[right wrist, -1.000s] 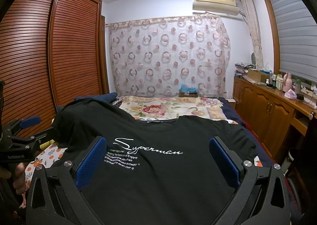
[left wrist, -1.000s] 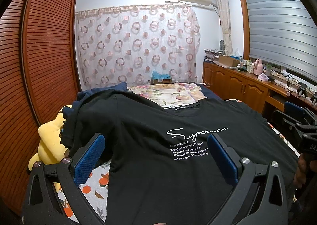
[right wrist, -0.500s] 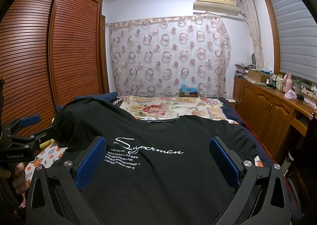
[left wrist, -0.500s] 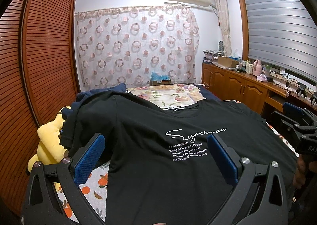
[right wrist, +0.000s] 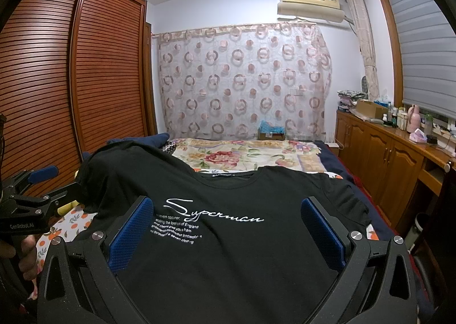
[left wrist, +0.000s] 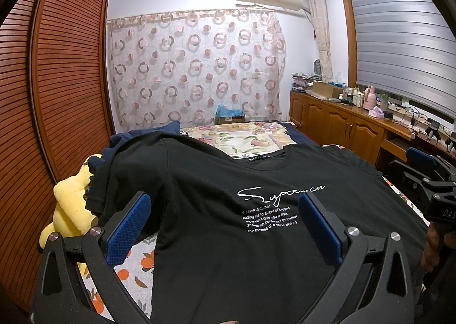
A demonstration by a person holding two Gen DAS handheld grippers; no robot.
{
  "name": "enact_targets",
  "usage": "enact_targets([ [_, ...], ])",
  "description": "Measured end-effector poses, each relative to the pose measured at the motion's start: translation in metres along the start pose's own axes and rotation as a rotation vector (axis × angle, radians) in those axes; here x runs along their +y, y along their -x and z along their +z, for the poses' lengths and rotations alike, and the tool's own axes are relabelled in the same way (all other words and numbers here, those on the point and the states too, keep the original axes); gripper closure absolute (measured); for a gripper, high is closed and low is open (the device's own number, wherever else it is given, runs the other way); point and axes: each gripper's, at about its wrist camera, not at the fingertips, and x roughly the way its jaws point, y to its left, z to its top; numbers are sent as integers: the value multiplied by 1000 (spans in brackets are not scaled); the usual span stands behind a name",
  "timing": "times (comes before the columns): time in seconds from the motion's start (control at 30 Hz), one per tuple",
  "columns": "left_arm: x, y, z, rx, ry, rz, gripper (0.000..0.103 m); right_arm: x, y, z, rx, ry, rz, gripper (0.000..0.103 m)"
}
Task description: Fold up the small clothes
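A black T-shirt [left wrist: 216, 210] with white "Superman" script lies spread face up on the bed, collar toward the far end; it also shows in the right wrist view [right wrist: 228, 238]. Its left sleeve drapes over a heap at the bed's left side. My left gripper [left wrist: 225, 227] is open and empty above the shirt's left half, and it shows at the left edge of the right wrist view [right wrist: 42, 178]. My right gripper [right wrist: 228, 230] is open and empty above the shirt's right half, and it shows at the right edge of the left wrist view [left wrist: 421, 164].
A yellow plush toy [left wrist: 68, 210] and a navy garment [left wrist: 142, 136] lie at the bed's left side by the slatted wardrobe [left wrist: 57, 96]. A floral quilt [right wrist: 242, 156] covers the far bed. A wooden cabinet [right wrist: 384, 158] with clutter runs along the right wall.
Both grippers stay open and nearly still; the views shift only slightly. The shirt has not moved.
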Motion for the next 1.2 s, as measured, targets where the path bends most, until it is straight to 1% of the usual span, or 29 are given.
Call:
enact_targets([
  [0.93,-1,1,-1,-3,-2,1,0,1,0,0,-1,0,4,0],
  [1.2,-2,0,0,4,6,-2,0,0,-3,-1,14,-4,27,0],
])
